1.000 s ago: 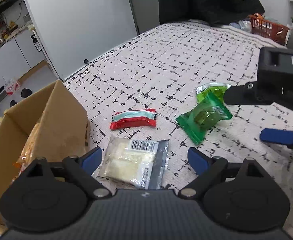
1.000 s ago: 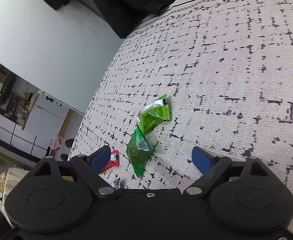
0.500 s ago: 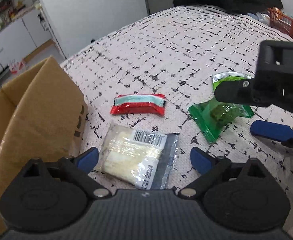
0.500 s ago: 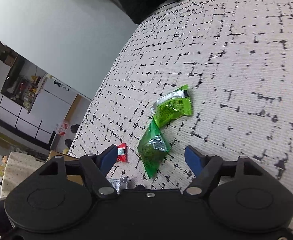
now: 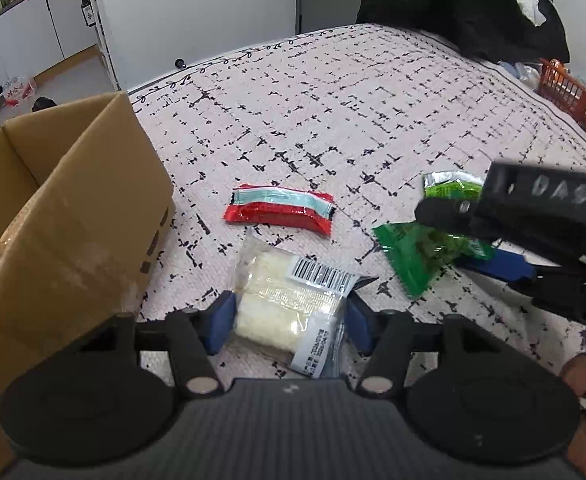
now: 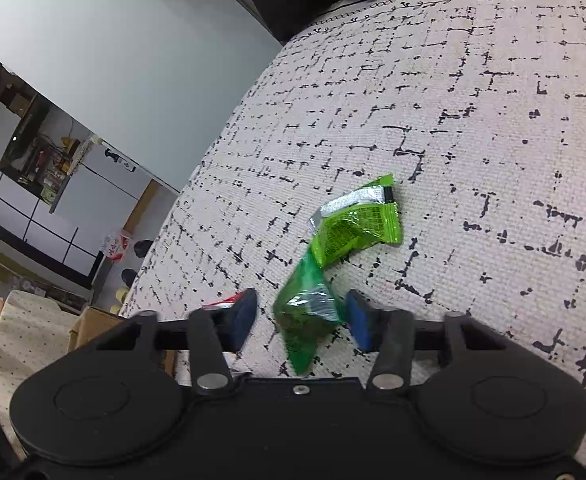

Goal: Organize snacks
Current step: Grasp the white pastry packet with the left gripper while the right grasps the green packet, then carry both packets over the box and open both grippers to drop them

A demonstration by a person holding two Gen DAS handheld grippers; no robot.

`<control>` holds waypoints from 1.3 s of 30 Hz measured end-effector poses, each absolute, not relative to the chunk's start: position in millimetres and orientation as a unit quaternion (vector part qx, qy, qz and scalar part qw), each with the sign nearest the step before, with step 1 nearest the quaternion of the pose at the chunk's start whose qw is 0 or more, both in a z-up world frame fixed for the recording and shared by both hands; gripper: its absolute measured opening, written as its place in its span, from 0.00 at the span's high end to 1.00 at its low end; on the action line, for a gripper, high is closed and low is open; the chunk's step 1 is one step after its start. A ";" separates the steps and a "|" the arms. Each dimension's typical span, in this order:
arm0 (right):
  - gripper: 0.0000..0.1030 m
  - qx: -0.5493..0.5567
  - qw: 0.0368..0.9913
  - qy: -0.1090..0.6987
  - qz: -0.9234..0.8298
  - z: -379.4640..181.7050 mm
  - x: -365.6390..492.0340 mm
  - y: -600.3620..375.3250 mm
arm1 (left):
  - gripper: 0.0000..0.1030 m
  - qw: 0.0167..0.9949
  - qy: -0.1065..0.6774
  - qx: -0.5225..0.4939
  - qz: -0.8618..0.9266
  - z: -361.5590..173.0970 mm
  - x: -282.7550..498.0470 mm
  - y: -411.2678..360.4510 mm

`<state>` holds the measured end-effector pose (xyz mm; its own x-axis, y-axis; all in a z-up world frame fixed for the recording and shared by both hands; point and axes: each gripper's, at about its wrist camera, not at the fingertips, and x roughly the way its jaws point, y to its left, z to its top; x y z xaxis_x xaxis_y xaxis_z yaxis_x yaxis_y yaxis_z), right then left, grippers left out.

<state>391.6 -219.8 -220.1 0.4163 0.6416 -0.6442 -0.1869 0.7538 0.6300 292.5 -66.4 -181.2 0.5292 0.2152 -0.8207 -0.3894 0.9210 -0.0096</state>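
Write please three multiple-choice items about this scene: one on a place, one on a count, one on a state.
1. What lies between the jaws of the left gripper?
A. a drinks can
B. the white barcode packet
C. a spoon

2. How many snack packets lie on the patterned cloth in the left wrist view?
A. two
B. four
C. six

3. The cardboard box is:
A. open on top
B. taped shut
C. flattened

Answers:
1 B: the jaws, which have just been closing, press on its two sides.
2 B: the red packet, the white one, the dark green packet and the light green packet.
3 A: its flap stands up and the inside shows.
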 end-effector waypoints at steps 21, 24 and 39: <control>0.85 0.224 0.846 0.438 0.205 -174.8 339.8 -247.0 | 0.49 0.892 0.413 -0.154 0.098 -113.1 246.8 -63.6; 0.85 0.236 0.849 0.429 0.196 -164.4 321.7 -249.1 | 0.49 0.897 0.408 -0.153 0.079 -100.5 235.3 -64.2; 0.85 0.219 0.883 0.385 0.154 -100.7 246.1 -242.8 | 0.49 0.910 0.378 -0.169 0.015 -51.0 180.4 -40.1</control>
<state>246.1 -242.8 -100.7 0.6563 0.4407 -0.6124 -0.1035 0.8566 0.5054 180.4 -40.1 -51.0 0.7142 -0.1010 -0.6926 -0.1547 0.9423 -0.2970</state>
